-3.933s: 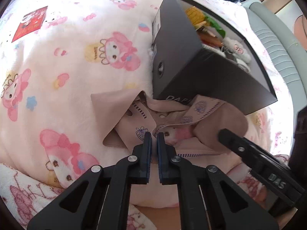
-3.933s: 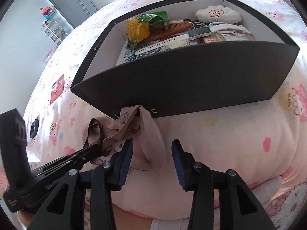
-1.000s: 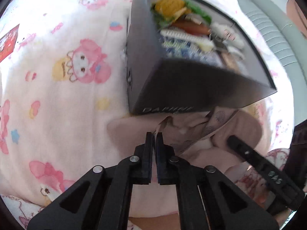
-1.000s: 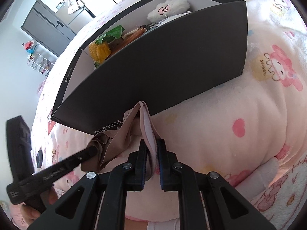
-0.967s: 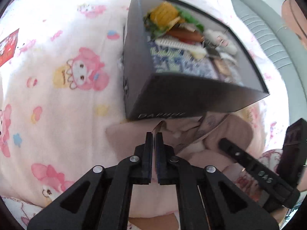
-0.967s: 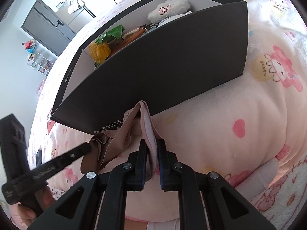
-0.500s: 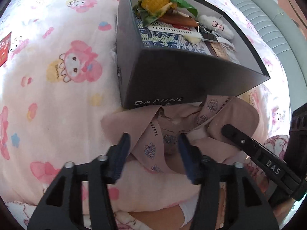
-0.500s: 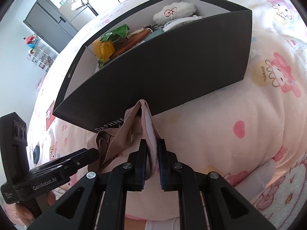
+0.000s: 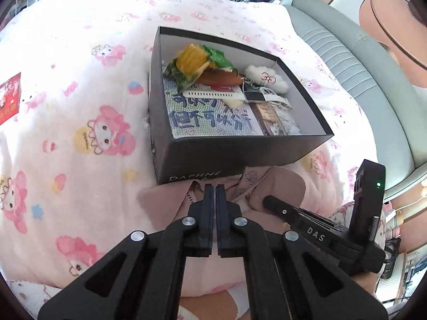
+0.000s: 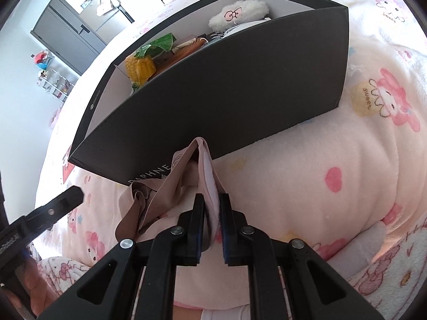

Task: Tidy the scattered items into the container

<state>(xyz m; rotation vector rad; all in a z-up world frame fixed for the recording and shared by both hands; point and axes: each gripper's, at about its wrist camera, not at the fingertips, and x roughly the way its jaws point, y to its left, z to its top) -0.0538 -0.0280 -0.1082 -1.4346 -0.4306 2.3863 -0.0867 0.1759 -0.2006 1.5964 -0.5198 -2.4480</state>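
**Cloth pinched by one gripper at the near wall of the box; second gripper closed and apparently empty**

The box (image 9: 240, 152) is taken as the landmark. It stands on the blanket (image 9: 88, 133) and is already loaded: corn (image 9: 192, 58), a comb (image 9: 221, 77), a watch (image 9: 253, 96), a plush (image 9: 267, 78) and a printed card (image 9: 210, 120) are seen inside it.

The cloth (image 10: 186, 176) lies crumpled on the blanket against the near outer wall of the box, below the lettering. It is judged to be the item not yet stowed.

The right gripper (image 10: 212, 222) is closed on a raised fold of the cloth; the fold is drawn up into a ridge toward the box wall, presumably so that the cloth can be lifted over the rim.

The left gripper (image 9: 214, 208) is seen with jaws fully together, just above the cloth's near edge. No fabric can be made out between its pads, so it is judged empty; a thin layer caught there cannot be excluded.

Not established: how much cloth lies beneath the grippers, which screen its near part. From the right wrist view the box floor is hidden by the near wall. A red packet (image 9: 9, 98) far left of the box is cut by the frame edge.
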